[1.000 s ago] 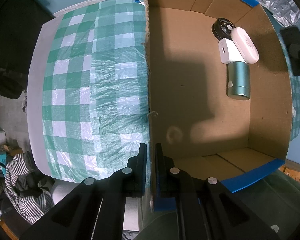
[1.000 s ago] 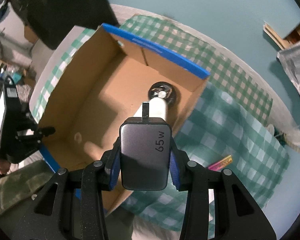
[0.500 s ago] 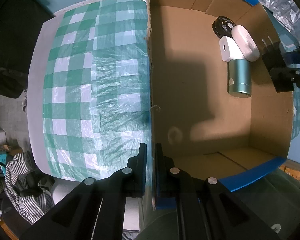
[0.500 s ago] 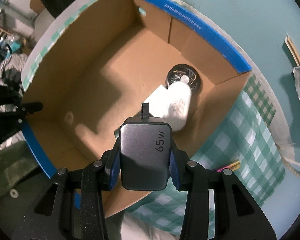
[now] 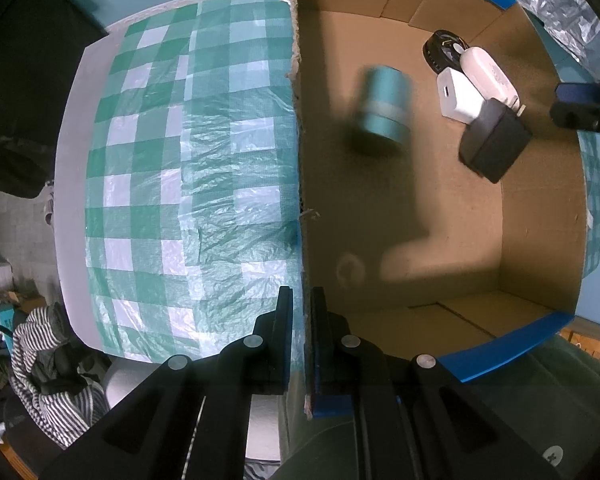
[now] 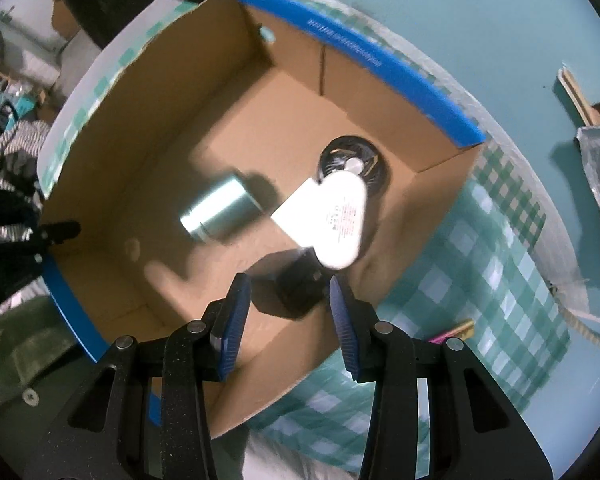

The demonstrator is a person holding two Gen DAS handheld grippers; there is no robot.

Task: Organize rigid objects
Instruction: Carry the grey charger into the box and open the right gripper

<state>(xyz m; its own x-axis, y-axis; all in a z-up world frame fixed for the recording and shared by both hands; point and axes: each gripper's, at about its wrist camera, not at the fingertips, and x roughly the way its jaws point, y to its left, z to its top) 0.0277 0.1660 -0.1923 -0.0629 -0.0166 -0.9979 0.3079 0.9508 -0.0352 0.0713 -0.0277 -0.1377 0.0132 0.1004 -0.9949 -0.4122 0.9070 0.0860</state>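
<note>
The left tongs [image 5: 300, 320] clamp the box [image 5: 300, 160] wall, steadying it for loading. The right tongs [image 6: 288, 308] stand apart above the box; the dark charger [image 6: 296, 284] lies free just beyond their tips, beside the white case [image 6: 336, 216]. The blurred can [image 6: 220, 208] appears to be rolling.

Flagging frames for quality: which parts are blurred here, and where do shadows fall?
Left wrist view: the teal cylinder is smeared by motion blur, while the dark charger stays fairly crisp; a soft shadow crosses the cardboard box floor. Right wrist view: the cylinder, white case and charger are all blurred; the box rim bows with fisheye distortion.
</note>
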